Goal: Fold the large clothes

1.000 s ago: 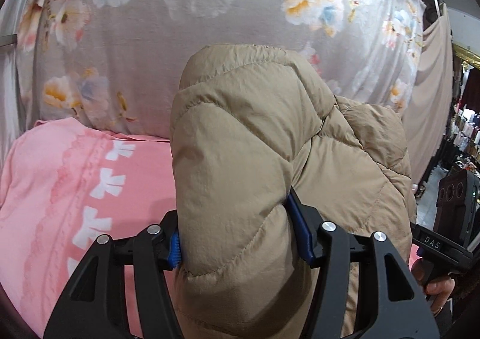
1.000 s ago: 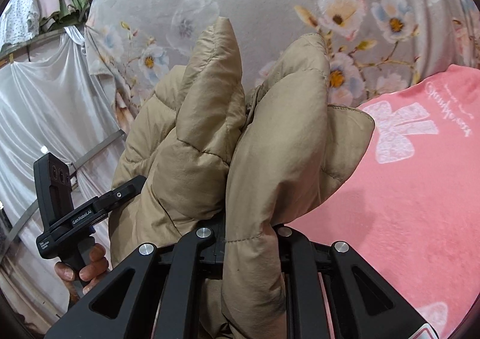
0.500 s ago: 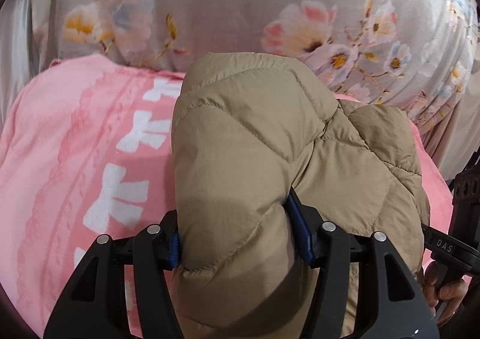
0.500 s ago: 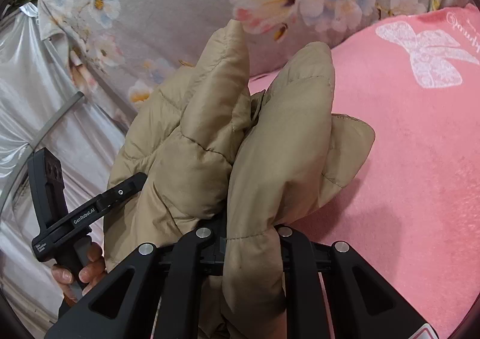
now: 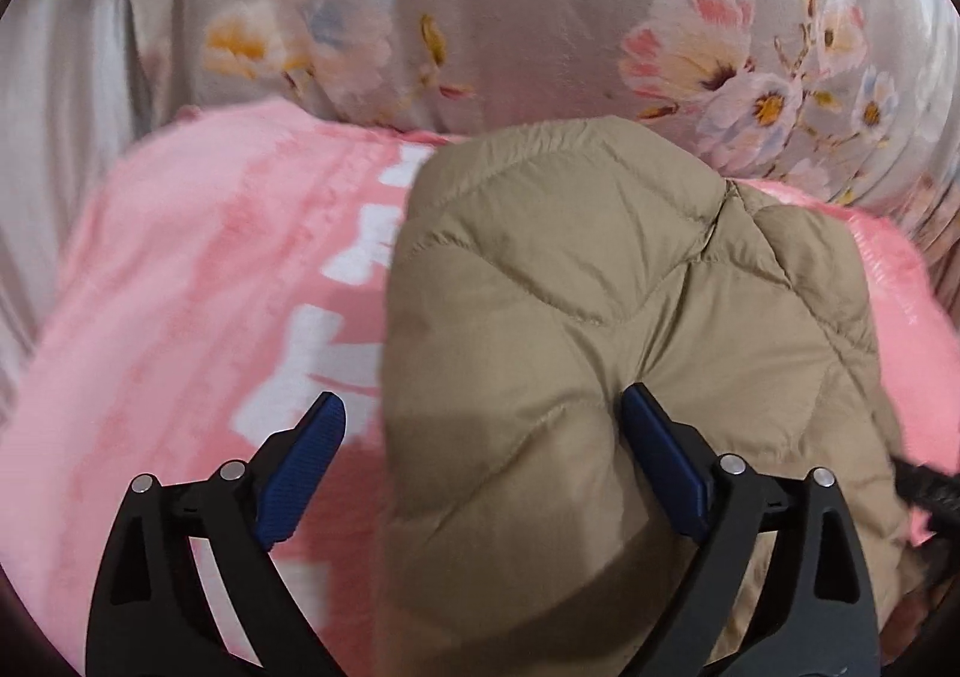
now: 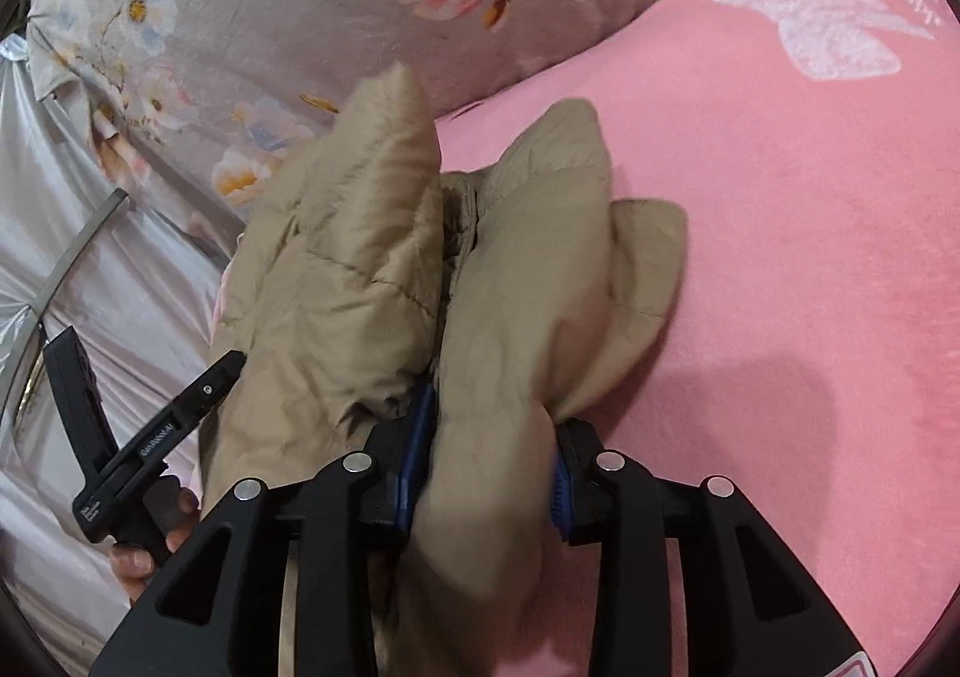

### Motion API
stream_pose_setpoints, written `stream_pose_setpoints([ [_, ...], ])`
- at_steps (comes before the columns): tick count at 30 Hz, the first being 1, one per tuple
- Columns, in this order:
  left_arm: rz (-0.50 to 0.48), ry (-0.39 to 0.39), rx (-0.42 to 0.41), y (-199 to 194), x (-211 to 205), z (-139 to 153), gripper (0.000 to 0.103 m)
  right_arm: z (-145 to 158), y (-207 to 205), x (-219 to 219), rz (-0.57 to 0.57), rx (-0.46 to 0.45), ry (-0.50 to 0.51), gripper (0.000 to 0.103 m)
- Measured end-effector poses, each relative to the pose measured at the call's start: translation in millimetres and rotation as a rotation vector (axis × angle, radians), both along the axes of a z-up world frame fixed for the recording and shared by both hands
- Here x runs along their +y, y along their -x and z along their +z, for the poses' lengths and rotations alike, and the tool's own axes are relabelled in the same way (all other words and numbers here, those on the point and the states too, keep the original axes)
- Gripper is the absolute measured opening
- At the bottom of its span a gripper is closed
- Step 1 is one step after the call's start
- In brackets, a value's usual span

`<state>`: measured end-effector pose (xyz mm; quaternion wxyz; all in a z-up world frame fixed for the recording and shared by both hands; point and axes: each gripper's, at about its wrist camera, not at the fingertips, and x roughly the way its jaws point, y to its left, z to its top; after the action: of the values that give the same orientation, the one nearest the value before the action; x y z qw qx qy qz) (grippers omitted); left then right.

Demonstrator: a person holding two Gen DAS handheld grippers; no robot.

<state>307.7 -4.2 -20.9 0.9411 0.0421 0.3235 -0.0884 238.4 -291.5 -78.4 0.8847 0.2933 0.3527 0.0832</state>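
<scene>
A tan puffer jacket [image 5: 600, 317] lies bunched on the pink blanket [image 5: 180, 287]. My left gripper [image 5: 483, 437] is opening around one fold. Its left pad stands clear of the fabric and its right pad still touches it. In the right wrist view the jacket [image 6: 360, 269] sits in thick folds, and my right gripper [image 6: 486, 467] is opening too. A puffy fold still fills the gap and touches both blue pads. The left gripper's black body [image 6: 138, 437] shows at lower left, held by a hand [image 6: 144, 557].
A grey floral sheet [image 5: 540, 17] hangs behind the blanket as a backdrop. The pink blanket [image 6: 780, 257], with white bow prints, spreads out to the right. A silvery curtain [image 6: 90, 287] and a metal bar [image 6: 72, 251] are on the left.
Both grippers came down with the jacket onto the pink blanket. The left jaws spread wide and the left pad came off the fabric. The right jaws widened a little.
</scene>
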Motion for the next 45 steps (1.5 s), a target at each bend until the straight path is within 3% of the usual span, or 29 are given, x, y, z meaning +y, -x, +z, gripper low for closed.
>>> stream_pose_setpoints([
  [2, 0.035, -0.053, -0.025, 19, 3, 14, 0.092, 15, 23, -6, -0.024, -0.027, 0.037, 0.035],
  [4, 0.042, -0.044, -0.021, 38, 10, 28, 0.092, 39, 51, -3, -0.057, -0.065, 0.126, 0.035],
  [9, 0.062, -0.052, 0.012, 75, 0, 41, 0.092, 78, 94, 50, -0.027, -0.122, 0.354, 0.009],
  [11, 0.067, -0.073, 0.02, 83, -10, 37, 0.092, 77, 95, 71, -0.016, -0.128, 0.415, 0.007],
  [16, 0.142, -0.092, 0.071, 81, -19, 10, 0.092, 40, 82, 100, -0.026, -0.054, 0.524, 0.004],
  [20, 0.149, -0.065, 0.111, 76, -12, -13, 0.094, 4, 70, 96, -0.015, 0.016, 0.503, 0.002],
  [24, 0.148, -0.089, 0.096, 77, -18, -29, 0.095, -14, 64, 84, -0.018, 0.039, 0.42, 0.0],
  [27, 0.154, -0.1, 0.083, 78, -21, -37, 0.095, -20, 66, 85, -0.021, 0.032, 0.436, 0.0],
  [33, 0.163, -0.073, 0.069, 77, -19, -48, 0.097, -25, 68, 99, -0.044, 0.014, 0.523, 0.0],
  [45, 0.19, -0.104, -0.021, 85, -27, -57, 0.097, -25, 67, 100, -0.051, 0.015, 0.557, 0.0],
])
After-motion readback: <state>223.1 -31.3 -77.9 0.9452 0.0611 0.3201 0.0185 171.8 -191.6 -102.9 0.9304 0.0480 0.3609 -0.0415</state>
